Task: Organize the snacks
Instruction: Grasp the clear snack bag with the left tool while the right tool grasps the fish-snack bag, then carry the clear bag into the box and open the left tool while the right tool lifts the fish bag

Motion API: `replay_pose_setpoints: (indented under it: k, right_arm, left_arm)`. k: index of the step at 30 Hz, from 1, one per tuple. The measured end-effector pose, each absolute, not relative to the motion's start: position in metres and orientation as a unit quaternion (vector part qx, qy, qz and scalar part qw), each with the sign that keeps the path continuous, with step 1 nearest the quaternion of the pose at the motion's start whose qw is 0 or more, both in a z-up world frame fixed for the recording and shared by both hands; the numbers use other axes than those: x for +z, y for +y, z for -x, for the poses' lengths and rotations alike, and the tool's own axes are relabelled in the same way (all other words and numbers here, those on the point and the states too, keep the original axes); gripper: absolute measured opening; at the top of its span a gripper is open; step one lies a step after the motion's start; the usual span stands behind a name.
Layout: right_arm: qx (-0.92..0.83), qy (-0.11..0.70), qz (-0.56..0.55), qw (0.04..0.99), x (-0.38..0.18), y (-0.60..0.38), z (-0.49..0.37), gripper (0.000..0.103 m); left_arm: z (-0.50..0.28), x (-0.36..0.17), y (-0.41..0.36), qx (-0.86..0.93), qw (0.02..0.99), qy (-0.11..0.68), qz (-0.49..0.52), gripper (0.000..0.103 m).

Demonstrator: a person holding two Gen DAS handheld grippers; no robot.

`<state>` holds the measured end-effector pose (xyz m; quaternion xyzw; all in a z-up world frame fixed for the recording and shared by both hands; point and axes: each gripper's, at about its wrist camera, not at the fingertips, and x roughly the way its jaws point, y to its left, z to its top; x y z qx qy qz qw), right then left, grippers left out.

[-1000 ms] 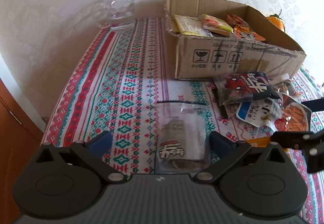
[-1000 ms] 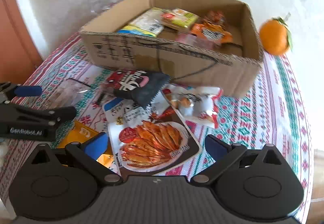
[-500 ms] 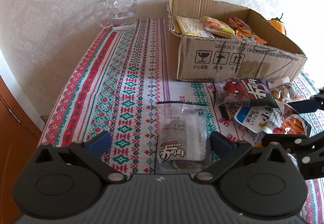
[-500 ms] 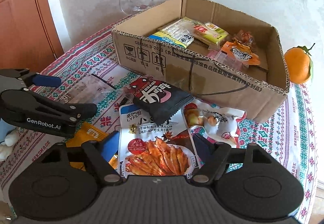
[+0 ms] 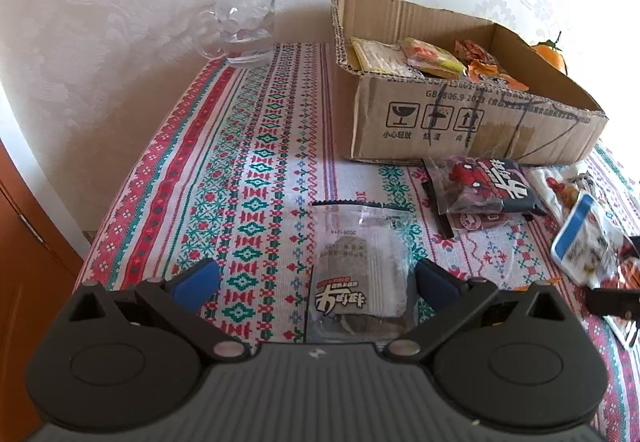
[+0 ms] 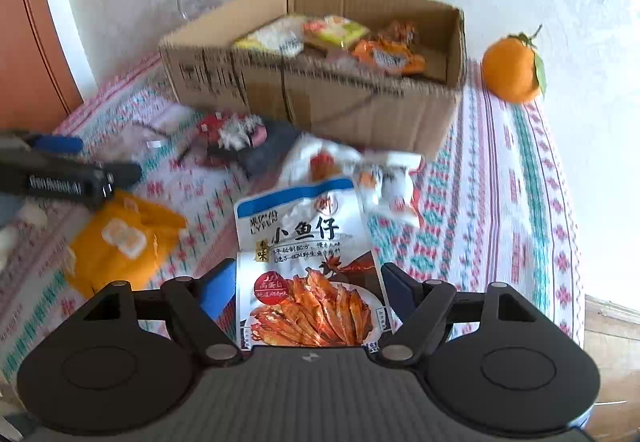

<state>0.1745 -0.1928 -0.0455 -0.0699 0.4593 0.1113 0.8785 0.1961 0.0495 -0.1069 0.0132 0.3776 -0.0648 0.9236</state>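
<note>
Cardboard: the box sits at the back of the cloth, a few snack packs already in it.
Change: a second ago the fish pack lay flat among the loose snacks; now we see it raised between the fingers of the right gripper, its top tilted toward the box.
Meaning: we judge the pick made and the carry to the box next.
Right fingers: a second ago spread wide, now about half closed, both pads pressed on the fish pack's edges.
Left gripper: jaws wide, unmoved; the clear pack lies flat between them, and we see no pad touching it.
Waiting: the dark pack, yellow pack and white pack lie on the cloth before the box.
Aside: a glass mug and an orange.
</note>
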Motion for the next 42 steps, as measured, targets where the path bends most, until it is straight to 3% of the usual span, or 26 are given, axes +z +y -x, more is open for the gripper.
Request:
replay_pose_setpoints:
  k: [8, 12, 22, 24, 29, 42]
  right_arm:
    - [0.131, 0.438, 0.072, 0.886, -0.052, -0.196, -0.17, 0.095]
    - [0.142, 0.427, 0.076, 0.89, -0.054, -0.197, -0.169, 0.096]
    - [0.175, 0.408, 0.086, 0.892, -0.058, -0.199, -0.171, 0.096]
    - [0.179, 0.405, 0.088, 0.892, -0.058, -0.199, -0.171, 0.095]
    - [0.181, 0.4, 0.089, 0.894, -0.055, -0.199, -0.169, 0.079]
    - [0.162, 0.4, 0.083, 0.898, -0.04, -0.204, -0.165, 0.076]
  left_arm:
    - [-0.187, -0.11, 0.045, -0.061, 0.931, 0.359, -0.015, 0.103]
    - [-0.185, -0.11, 0.043, -0.069, 0.933, 0.352, -0.016, 0.1]
    - [-0.182, -0.104, 0.025, -0.095, 0.934, 0.343, -0.025, 0.061]
    - [-0.182, -0.103, 0.024, -0.096, 0.934, 0.344, -0.024, 0.059]
    - [-0.182, -0.101, 0.021, -0.101, 0.932, 0.346, -0.029, 0.049]
    - [-0.18, -0.095, 0.028, -0.116, 0.923, 0.364, -0.031, 0.044]
